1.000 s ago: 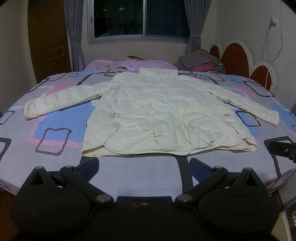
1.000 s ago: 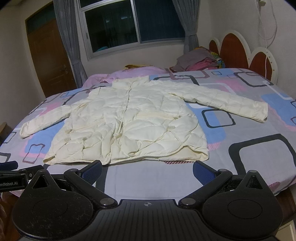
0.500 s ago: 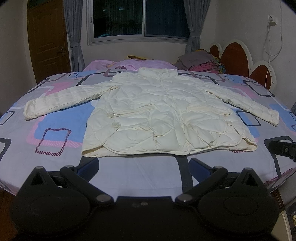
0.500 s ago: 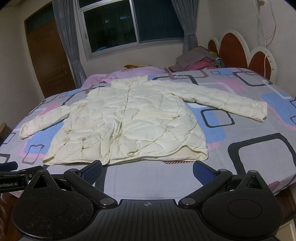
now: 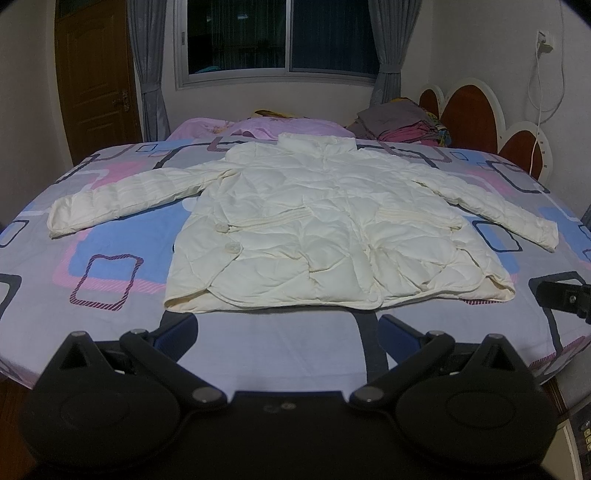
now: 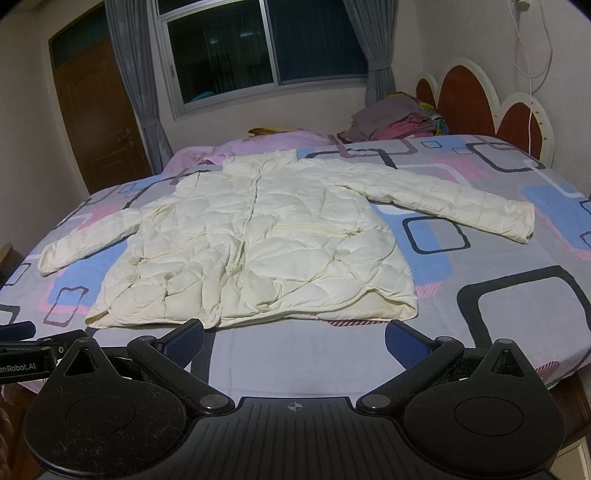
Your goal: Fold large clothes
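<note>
Nearest in the left wrist view, the left tongs (image 5: 288, 326) hang over the near edge of the bed, their blue-padded fingers (image 5: 177, 328) spread wide and holding nothing. Same story on the other side: the right tongs (image 6: 293, 334) are spread wide too, empty, poised just short of the hem. At the far right edge of the left view the black body of the right tool pokes in.

Just past the fingertips lies the cream-white quilted puffer jacket (image 5: 325, 236) — flat on its back on the bed, front side up, hem nearest and collar farthest. Both sleeves are stretched out, one to the left (image 5: 122, 199) and one to the right (image 5: 491, 206), each angling slightly toward the near side. Two round cream buttons (image 5: 231, 248) sit on the left front panel, and the near hem is a little rumpled with a corner curled at the right.

Under it all is the bedsheet with grey, blue and pink rounded-rectangle patterns (image 6: 517, 295), covering the whole bed. Beyond the collar, a pink blanket (image 5: 258, 127) is bunched at the far side, and to its right a pile of folded grey and pink clothes (image 6: 391, 118) — right beside the red-and-white scalloped headboard (image 6: 476, 96). Farthest back: a dark window with grey curtains (image 5: 277, 33), and a brown wooden door (image 5: 96, 74) at the far left.
</note>
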